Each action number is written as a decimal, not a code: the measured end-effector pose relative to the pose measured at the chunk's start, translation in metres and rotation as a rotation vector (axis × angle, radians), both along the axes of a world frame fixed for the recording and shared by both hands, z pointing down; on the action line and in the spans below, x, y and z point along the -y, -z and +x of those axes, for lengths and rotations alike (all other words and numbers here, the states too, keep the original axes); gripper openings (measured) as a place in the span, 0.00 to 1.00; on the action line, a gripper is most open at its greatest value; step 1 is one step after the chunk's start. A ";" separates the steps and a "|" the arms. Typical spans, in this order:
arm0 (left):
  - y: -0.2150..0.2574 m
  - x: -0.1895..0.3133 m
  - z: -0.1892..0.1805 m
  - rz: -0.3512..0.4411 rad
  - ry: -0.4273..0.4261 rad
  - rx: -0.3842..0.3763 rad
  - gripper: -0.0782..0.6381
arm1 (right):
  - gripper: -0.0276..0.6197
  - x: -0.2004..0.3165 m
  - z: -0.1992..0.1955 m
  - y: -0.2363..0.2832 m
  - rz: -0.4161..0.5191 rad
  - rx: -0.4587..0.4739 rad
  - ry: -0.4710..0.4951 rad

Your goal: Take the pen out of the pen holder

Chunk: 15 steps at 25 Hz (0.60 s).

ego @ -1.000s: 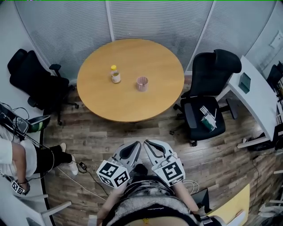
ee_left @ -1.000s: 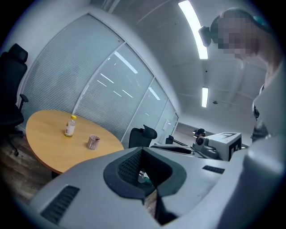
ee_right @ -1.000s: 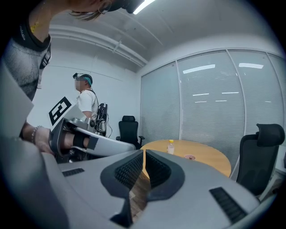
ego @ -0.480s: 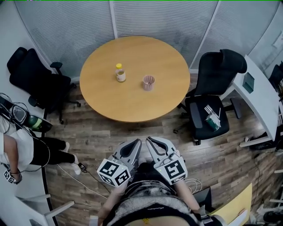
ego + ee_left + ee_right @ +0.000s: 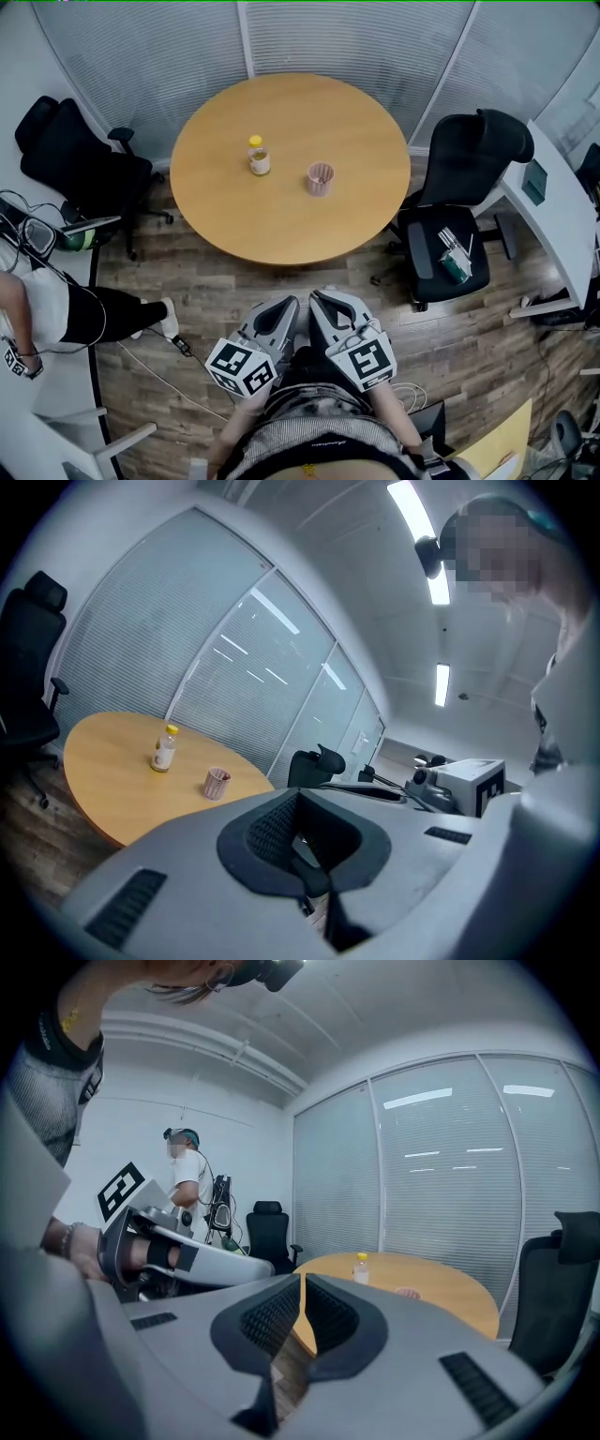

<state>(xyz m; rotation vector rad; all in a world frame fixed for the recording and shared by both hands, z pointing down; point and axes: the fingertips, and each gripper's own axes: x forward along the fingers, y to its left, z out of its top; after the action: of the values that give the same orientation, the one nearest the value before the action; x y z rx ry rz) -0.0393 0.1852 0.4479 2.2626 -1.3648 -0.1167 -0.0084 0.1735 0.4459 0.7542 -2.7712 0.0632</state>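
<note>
The pen holder (image 5: 320, 178) is a small pink mesh cup standing near the middle of the round wooden table (image 5: 216, 202); it is also in the left gripper view (image 5: 217, 783) and the right gripper view (image 5: 407, 1292). It is too small to tell whether a pen is in it. My left gripper (image 5: 289, 305) and right gripper (image 5: 317, 298) are held side by side close to my body, well short of the table and above the wooden floor. Both are shut with nothing in them. The left jaws (image 5: 302, 797) meet at the tips; the right jaws (image 5: 302, 1283) stand almost together.
A small bottle with a yellow cap (image 5: 259, 157) stands left of the pen holder. Black office chairs stand at the left (image 5: 80, 169) and right (image 5: 459, 202) of the table. A person (image 5: 56, 314) sits at the left by a white desk. Cables (image 5: 155, 361) lie on the floor.
The table and its objects have drifted slightly right and nearer in the head view. The person at the left has shifted. Both grippers stay shut in the same place.
</note>
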 end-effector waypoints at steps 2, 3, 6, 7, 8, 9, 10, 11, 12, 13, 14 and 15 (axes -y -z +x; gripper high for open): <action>0.000 0.010 -0.001 -0.004 0.006 -0.002 0.11 | 0.09 0.012 -0.001 0.002 -0.009 0.011 -0.002; 0.000 0.016 -0.001 -0.004 0.009 -0.002 0.11 | 0.09 0.018 -0.001 0.003 -0.012 0.017 -0.003; 0.000 0.035 0.000 0.000 0.013 0.004 0.11 | 0.09 0.037 -0.001 0.005 -0.016 0.027 -0.004; 0.000 0.043 0.000 0.000 0.013 0.006 0.11 | 0.09 0.044 -0.001 0.005 -0.013 0.023 -0.001; 0.000 0.051 0.000 -0.001 0.013 0.006 0.11 | 0.09 0.050 -0.001 0.005 -0.005 0.013 0.006; 0.000 0.059 0.000 -0.003 0.013 0.005 0.11 | 0.09 0.057 0.000 0.005 -0.002 0.008 0.010; 0.001 0.066 -0.001 -0.004 0.014 0.004 0.11 | 0.09 0.064 -0.001 0.006 -0.009 0.012 0.007; 0.000 0.073 -0.001 -0.005 0.015 0.003 0.11 | 0.09 0.070 -0.001 0.007 -0.022 0.023 -0.001; 0.000 0.080 -0.002 -0.006 0.015 0.002 0.11 | 0.09 0.076 -0.002 0.007 -0.032 0.030 -0.008; -0.001 0.085 -0.002 -0.008 0.014 0.001 0.11 | 0.09 0.082 -0.002 0.007 -0.037 0.033 -0.012; -0.002 0.091 -0.003 -0.009 0.012 0.001 0.11 | 0.09 0.087 -0.002 0.006 -0.039 0.033 -0.015; -0.003 0.097 -0.003 -0.011 0.008 0.001 0.11 | 0.09 0.093 -0.003 0.006 -0.039 0.033 -0.018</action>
<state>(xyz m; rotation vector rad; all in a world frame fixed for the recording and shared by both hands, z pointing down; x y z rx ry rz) -0.0425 0.0883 0.4512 2.2485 -1.3722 -0.1110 -0.0109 0.0803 0.4401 0.7750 -2.7857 0.1332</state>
